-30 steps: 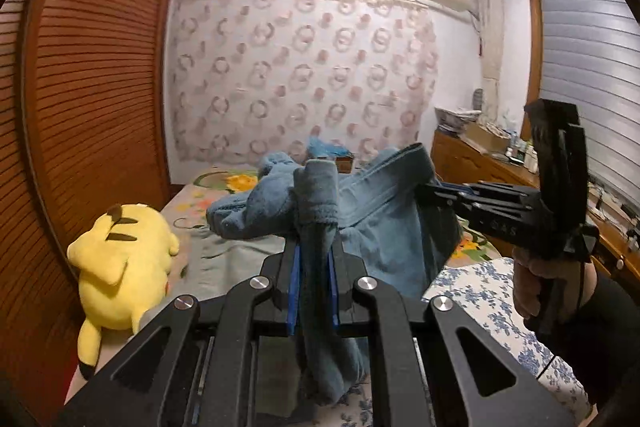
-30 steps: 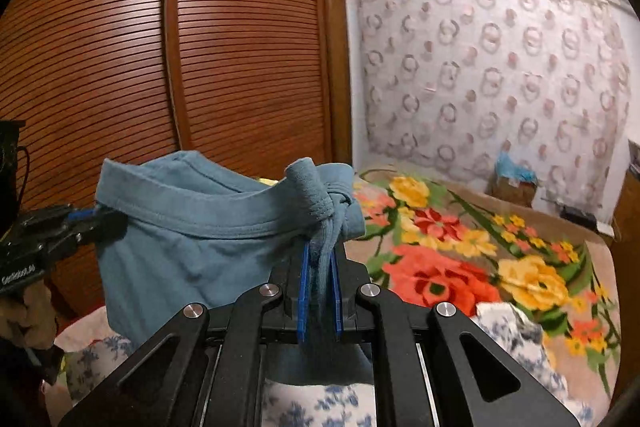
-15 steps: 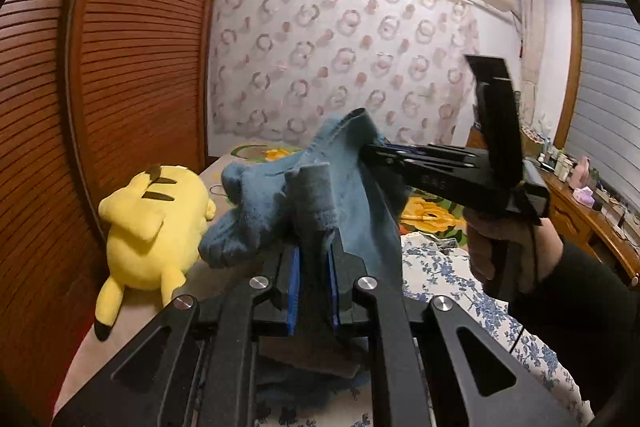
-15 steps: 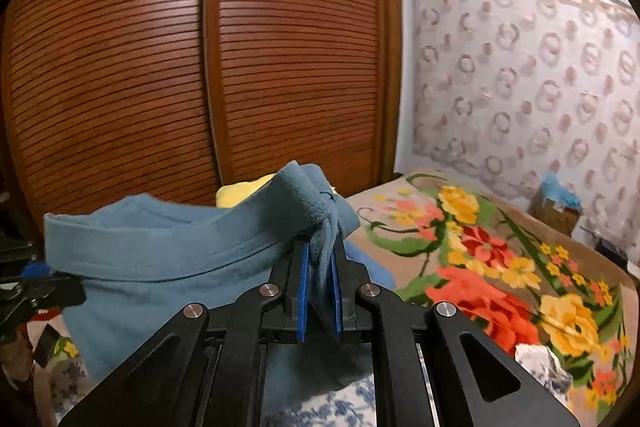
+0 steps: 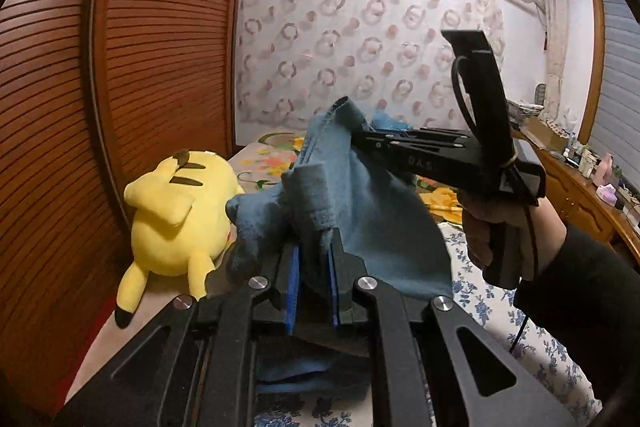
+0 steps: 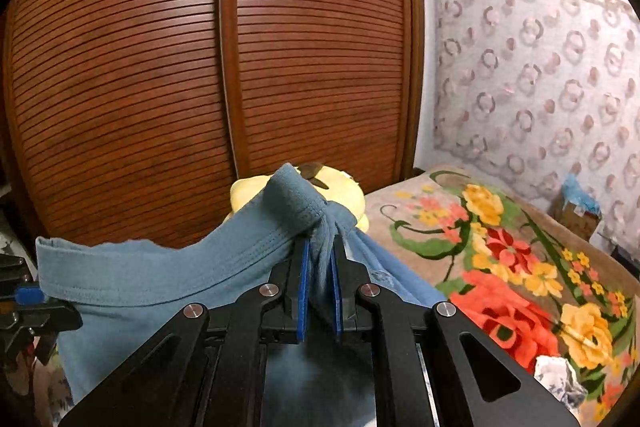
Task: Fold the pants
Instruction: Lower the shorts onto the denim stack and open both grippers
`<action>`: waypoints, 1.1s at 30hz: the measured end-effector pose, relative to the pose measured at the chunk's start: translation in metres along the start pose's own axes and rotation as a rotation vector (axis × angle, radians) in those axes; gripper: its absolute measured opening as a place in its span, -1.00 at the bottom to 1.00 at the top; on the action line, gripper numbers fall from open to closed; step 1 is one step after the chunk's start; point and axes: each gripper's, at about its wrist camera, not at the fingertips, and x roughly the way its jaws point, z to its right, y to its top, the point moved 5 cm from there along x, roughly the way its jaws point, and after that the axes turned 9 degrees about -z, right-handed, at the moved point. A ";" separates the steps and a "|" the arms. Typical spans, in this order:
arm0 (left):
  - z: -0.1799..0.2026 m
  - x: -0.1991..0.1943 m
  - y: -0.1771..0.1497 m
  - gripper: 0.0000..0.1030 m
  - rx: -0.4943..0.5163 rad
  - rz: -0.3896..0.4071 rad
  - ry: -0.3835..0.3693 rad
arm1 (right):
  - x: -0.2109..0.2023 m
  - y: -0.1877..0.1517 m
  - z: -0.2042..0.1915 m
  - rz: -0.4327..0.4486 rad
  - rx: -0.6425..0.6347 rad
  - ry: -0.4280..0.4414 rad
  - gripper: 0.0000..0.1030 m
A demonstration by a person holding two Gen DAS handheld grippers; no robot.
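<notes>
Early stage — soft blue-grey cotton pants [image 6: 132, 283] held up, no fold made.
Left gripper [image 5: 312, 263] and right gripper [image 6: 319, 267] both clamp the waistband — laying flat and folding remain.

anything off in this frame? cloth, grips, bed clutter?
Mostly fine. Both tools clamp the blue pants by the waistband: left tool, right tool. One oddity: the yellow plush toy lies on the bed right beside the hanging cloth, crowding the likely folding spot.

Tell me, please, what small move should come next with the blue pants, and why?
Probably lower both grippers toward the bed: the left gripper and right gripper each pinch the blue pants, whose waistband hangs stretched between them in the air.
</notes>
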 end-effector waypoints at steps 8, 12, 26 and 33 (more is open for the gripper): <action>-0.003 0.010 -0.007 -0.75 -0.008 -0.043 0.021 | 0.011 0.004 0.007 -0.036 0.023 0.025 -0.81; -0.003 0.011 -0.008 -0.75 -0.005 -0.048 0.019 | 0.012 0.006 0.007 -0.051 0.026 0.026 -0.81; -0.006 -0.009 0.009 0.09 0.013 0.037 0.009 | -0.029 -0.005 0.004 0.015 0.067 -0.019 -0.19; -0.003 0.010 0.004 0.15 0.041 -0.010 0.038 | -0.020 -0.016 0.007 -0.039 0.079 -0.064 -0.19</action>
